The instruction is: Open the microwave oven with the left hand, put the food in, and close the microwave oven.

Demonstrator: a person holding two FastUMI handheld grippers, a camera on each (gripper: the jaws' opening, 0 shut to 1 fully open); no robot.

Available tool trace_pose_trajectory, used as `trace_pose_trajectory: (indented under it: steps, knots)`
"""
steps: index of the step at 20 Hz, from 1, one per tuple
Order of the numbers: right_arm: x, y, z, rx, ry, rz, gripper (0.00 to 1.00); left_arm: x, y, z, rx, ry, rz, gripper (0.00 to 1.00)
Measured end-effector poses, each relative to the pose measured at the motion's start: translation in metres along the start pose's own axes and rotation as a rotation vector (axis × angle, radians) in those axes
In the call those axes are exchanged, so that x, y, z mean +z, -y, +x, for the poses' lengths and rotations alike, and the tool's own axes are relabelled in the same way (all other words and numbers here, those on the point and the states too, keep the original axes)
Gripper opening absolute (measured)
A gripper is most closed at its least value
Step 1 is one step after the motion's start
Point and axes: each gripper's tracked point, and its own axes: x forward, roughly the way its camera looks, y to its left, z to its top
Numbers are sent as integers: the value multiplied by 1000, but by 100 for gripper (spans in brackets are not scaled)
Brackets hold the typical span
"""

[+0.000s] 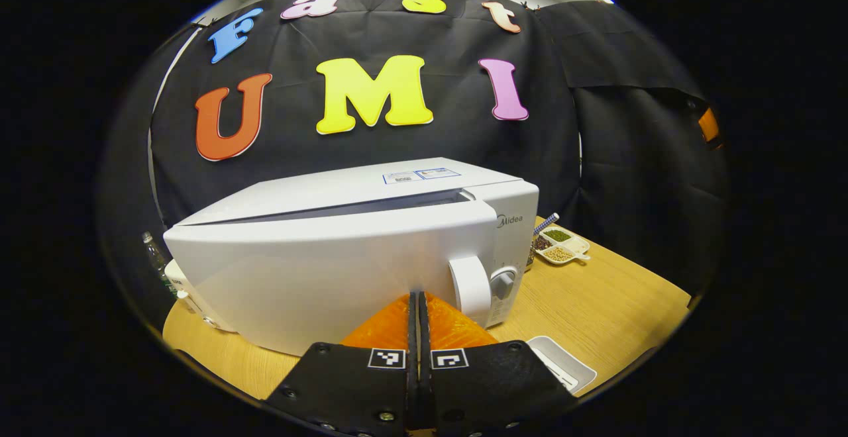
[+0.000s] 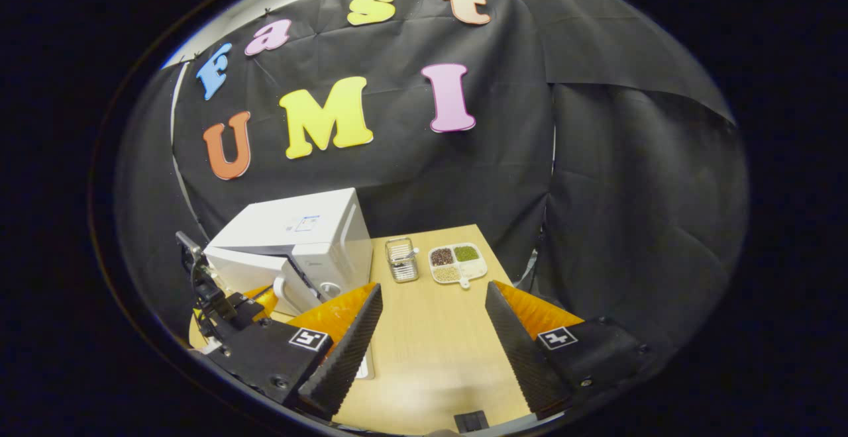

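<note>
My left tool [image 1: 419, 304] is closed, empty, pointing at the microwave [image 1: 344, 258] door beside its handle [image 1: 470, 289]. My right tool [image 2: 434, 304] gapes wide over the counter [image 2: 430, 338], right of the microwave.

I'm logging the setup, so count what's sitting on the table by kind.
Microwave: 1
Wire basket: 1
Divided dish of beans: 1
White tray: 1
Plastic bottle: 1
Total: 5
</note>
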Motion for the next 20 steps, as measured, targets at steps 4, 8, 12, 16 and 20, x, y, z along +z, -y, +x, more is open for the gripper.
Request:
trace_pose_trajectory:
  steps: [4,8,12,16,20]
  knots:
    - [5,9,18,16,-18,-9,100,4,1,19,29,-2,-18,0]
    - [7,15,31,28,-26,-17,100,0,2,25,51,-14,-45,0]
    - [7,14,42,51,-42,-32,100,-2,-4,22,88,-25,-2,0]
    - [10,5,46,83,-35,-38,100,3,-9,7,116,-16,9,0]
    - [6,0,39,98,-25,-44,100,14,-23,-12,203,44,69,35]
